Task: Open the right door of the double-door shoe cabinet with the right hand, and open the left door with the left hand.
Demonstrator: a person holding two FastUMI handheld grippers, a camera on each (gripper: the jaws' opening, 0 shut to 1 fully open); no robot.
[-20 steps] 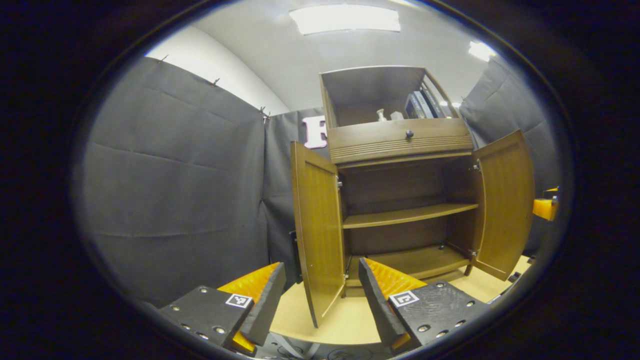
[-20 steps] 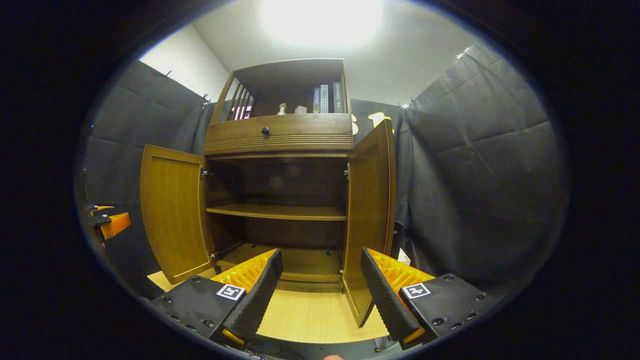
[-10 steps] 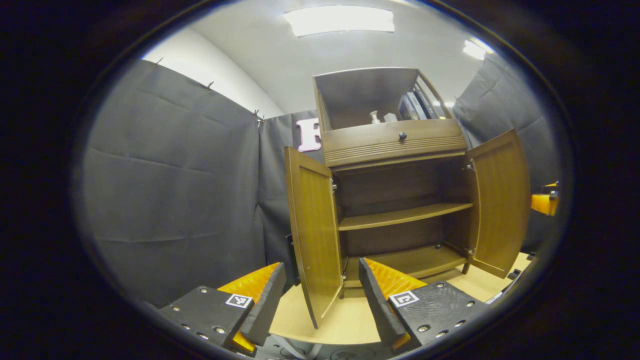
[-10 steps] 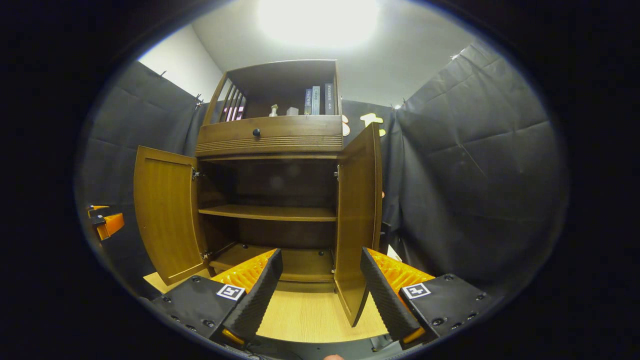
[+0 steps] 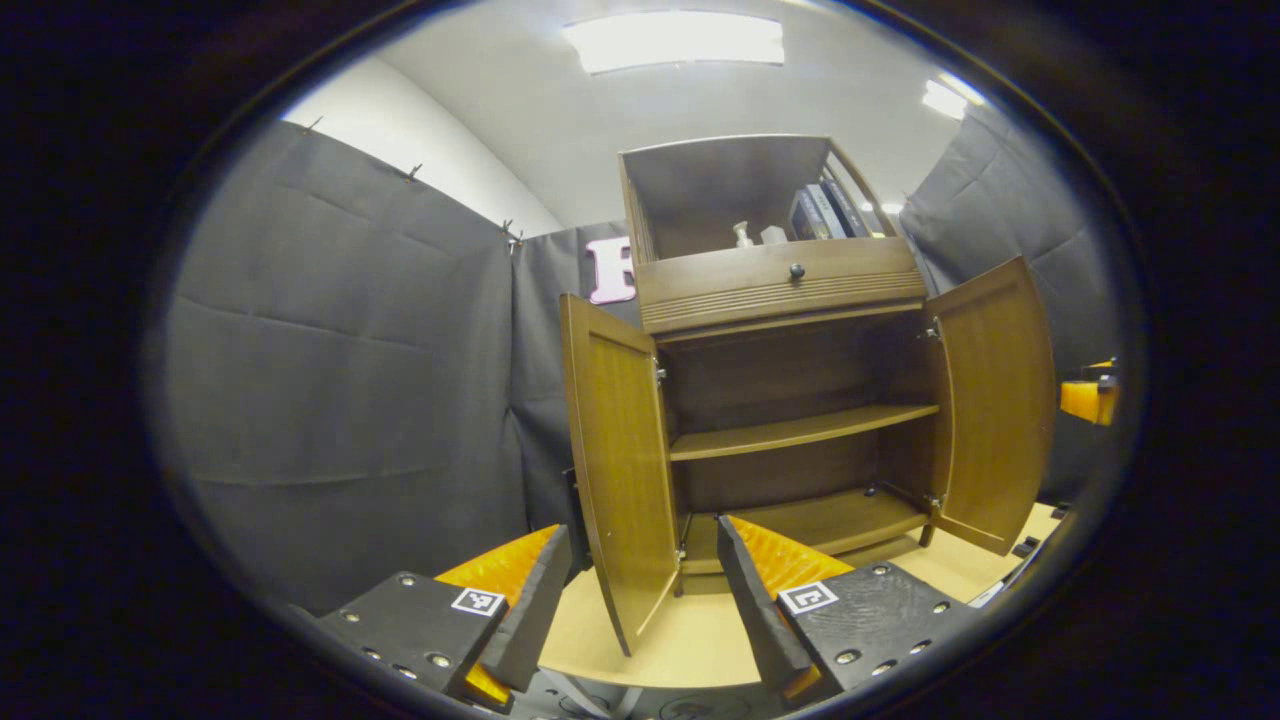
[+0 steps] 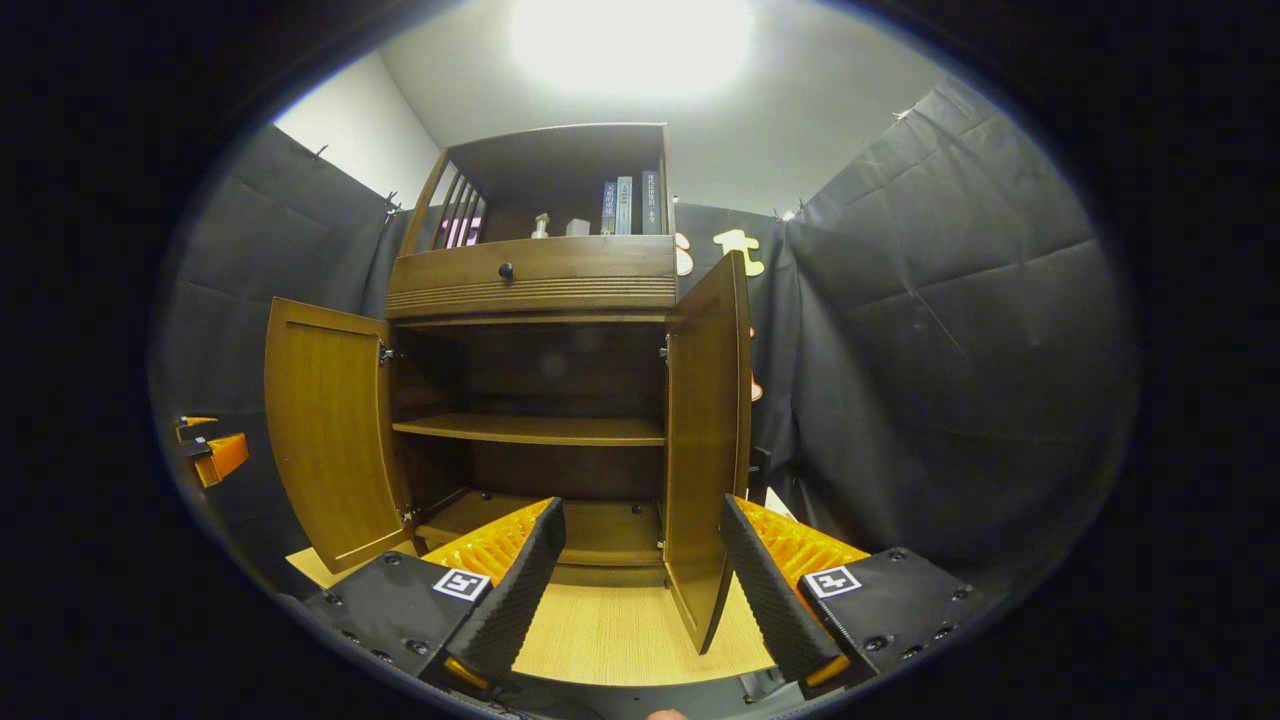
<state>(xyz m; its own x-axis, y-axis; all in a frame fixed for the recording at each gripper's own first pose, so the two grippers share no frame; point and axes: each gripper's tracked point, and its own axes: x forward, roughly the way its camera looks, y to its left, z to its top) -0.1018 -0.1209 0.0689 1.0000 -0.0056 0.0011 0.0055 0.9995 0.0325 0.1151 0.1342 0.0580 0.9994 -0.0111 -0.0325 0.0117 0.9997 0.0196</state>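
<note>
Your left gripper (image 5: pixel 632 605) hangs with its fingers spread apart and nothing between them, drawn clear of the brown wooden double-door shoe cabinet (image 5: pixel 780 290); the lower edge of the cabinet's left door (image 5: pixel 618 470) lines up in the gap between the fingers, farther off and untouched. Your right gripper (image 6: pixel 640 590) is the same: fingers wide, holding nothing, with the bottom corner of the right door (image 6: pixel 705 450) seen between them but not gripped. In the right gripper view your left gripper appears again at the far left, just beyond the swung-out left door. Both doors stand open on their hinges, angled outward from the front of the cabinet, so the dark interior with its single wooden middle shelf (image 6: pixel 530 428) and bottom board is exposed. That spread, hands-off posture fits a job that looks finished: each door has been left where it rests by itself, and neither needs holding. The cabinet sits on a pale wooden floor panel (image 6: pixel 610 635), back against the black cloth wall (image 5: pixel 340 400), with a drawer carrying a small dark round knob (image 6: pixel 506 270) above the doors and a few upright books (image 6: pixel 625 205) in the open top compartment.
</note>
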